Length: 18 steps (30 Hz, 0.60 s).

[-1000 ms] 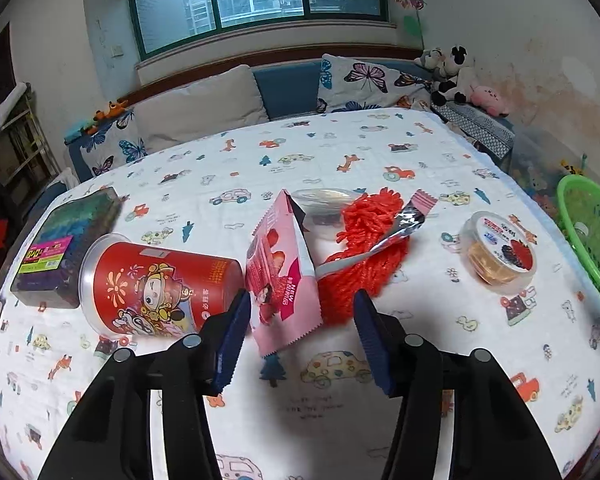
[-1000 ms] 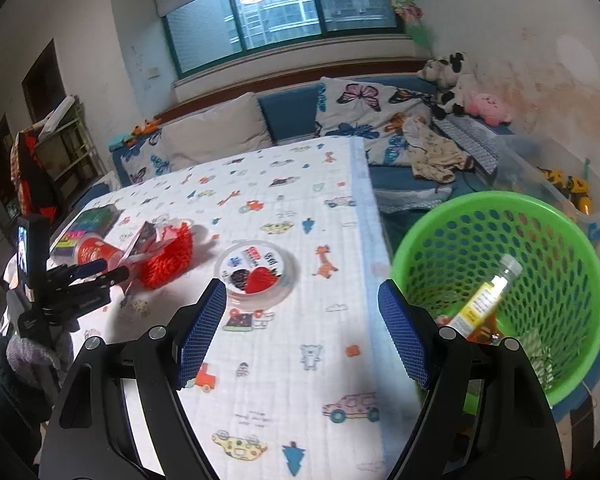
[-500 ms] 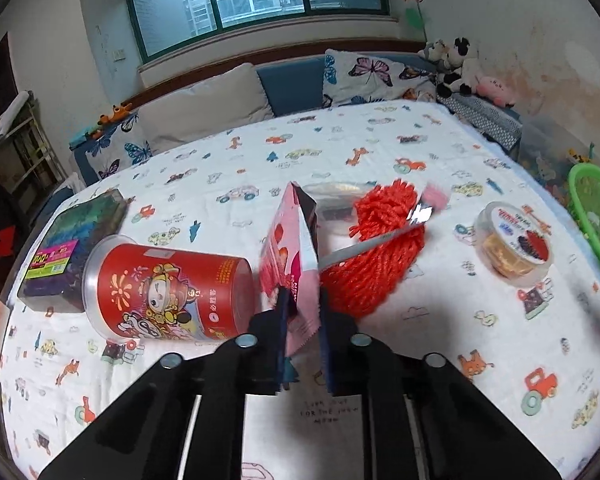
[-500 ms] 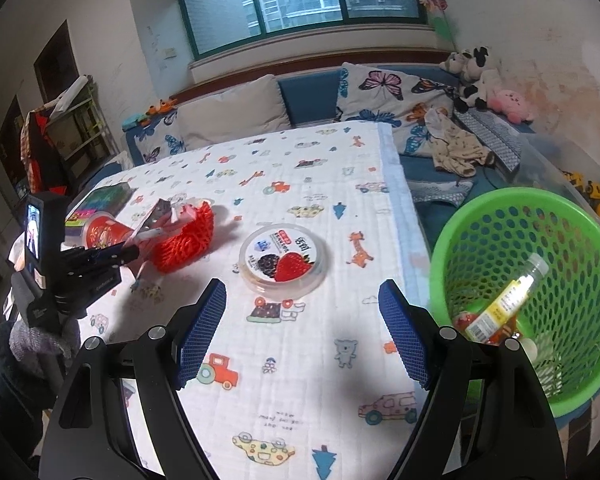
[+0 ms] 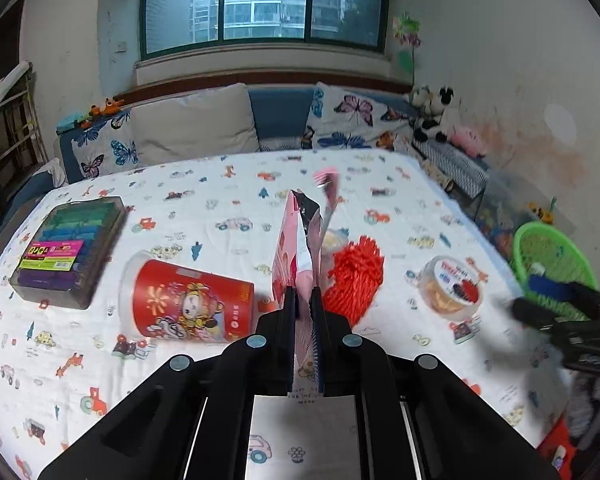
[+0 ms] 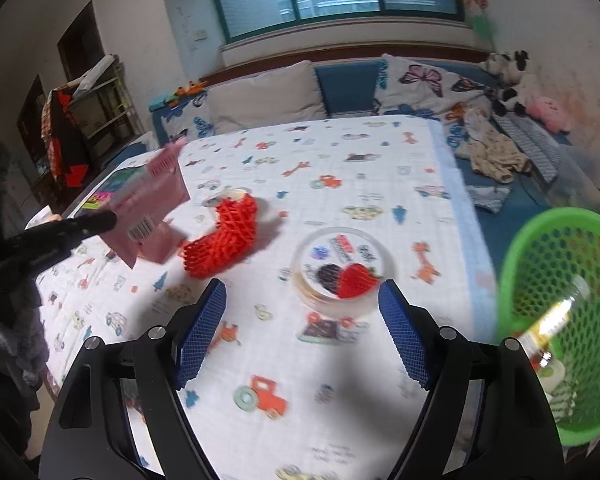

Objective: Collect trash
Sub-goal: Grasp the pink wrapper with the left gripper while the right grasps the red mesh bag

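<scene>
Pink snack wrapper [image 5: 296, 248] is sitting pinched between my left gripper [image 5: 303, 332] jaws, which are pressing flat against its lower edge; the bag is standing edge-on and lifted above the cloth. From the right wrist view I am seeing that same wrapper [image 6: 150, 208] side-on, with a barcode on its face, hanging clear over the left edge of the table [image 6: 340, 168] at the tip of the left gripper [image 6: 100, 220].

My right gripper [image 6: 302, 328] is hovering with its jaws spread wide and nothing between them, over the near right part of the table. Just ahead of it a round clear-lidded container [image 6: 342, 270] with a strawberry label is resting on the cloth. In the left wrist view that container [image 5: 450, 288] is lying toward the right edge, and the right gripper [image 5: 540, 312] is showing only as a dark blur beside it.

A red netted scrubber [image 5: 354, 276] is lying just right of the wrapper, near the middle of the table. The left wrist view alone is showing me a red cartoon-printed can [image 5: 188, 304] lying on its side left of the wrapper, and a dark tray of coloured blocks [image 5: 68, 252] toward the left edge.

A green basket [image 6: 564, 312] is standing off the right edge; the right wrist view is looking down into it, where a bottle [image 6: 556, 320] is leaning. The left wrist view is catching only the basket's rim.
</scene>
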{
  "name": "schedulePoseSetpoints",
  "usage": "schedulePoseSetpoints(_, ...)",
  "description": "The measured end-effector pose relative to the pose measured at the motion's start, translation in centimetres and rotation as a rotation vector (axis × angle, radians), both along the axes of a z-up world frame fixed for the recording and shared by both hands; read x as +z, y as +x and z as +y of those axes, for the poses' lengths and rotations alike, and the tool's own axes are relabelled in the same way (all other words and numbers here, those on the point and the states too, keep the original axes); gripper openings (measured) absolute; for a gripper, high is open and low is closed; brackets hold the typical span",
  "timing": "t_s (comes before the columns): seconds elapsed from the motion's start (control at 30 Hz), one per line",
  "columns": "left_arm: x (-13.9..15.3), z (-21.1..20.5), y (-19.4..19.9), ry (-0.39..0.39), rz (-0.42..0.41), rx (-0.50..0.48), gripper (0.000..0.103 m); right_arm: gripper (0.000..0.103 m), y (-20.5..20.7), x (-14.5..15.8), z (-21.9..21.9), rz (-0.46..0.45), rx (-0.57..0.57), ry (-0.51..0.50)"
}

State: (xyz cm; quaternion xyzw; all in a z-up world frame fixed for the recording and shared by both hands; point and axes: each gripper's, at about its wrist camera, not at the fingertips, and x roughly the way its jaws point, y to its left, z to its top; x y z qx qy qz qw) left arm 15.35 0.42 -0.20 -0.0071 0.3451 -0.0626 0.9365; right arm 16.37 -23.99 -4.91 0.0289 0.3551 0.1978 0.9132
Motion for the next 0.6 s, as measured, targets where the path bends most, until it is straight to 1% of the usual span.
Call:
schedulePoseSetpoints(0.1,0.8,0.8,-0.7,-0.024,-0.01,0.002,0.007,0.079,1.1,-0.2,1.5,0.007,0.025,0.005)
schedulePoseSetpoints(0.33,1.7,2.0,-2.3,-0.03,-0.035,0.005,0.007,0.078,4.4,-1.3,5.6,0.047,0.07,0.016)
schedulePoseSetpoints(0.5,1.7,3.0,-2.7,-0.048,-0.034,0.017,0.007,0.076,6.5,-2.6,7.6,0.088,0.077,0.023)
schedulePoseSetpoints(0.6,1.6,3.3,-2.9,-0.045,-0.032,0.019,0.007,0.075,7.6,-3.3,8.3,0.108,0.076,0.028)
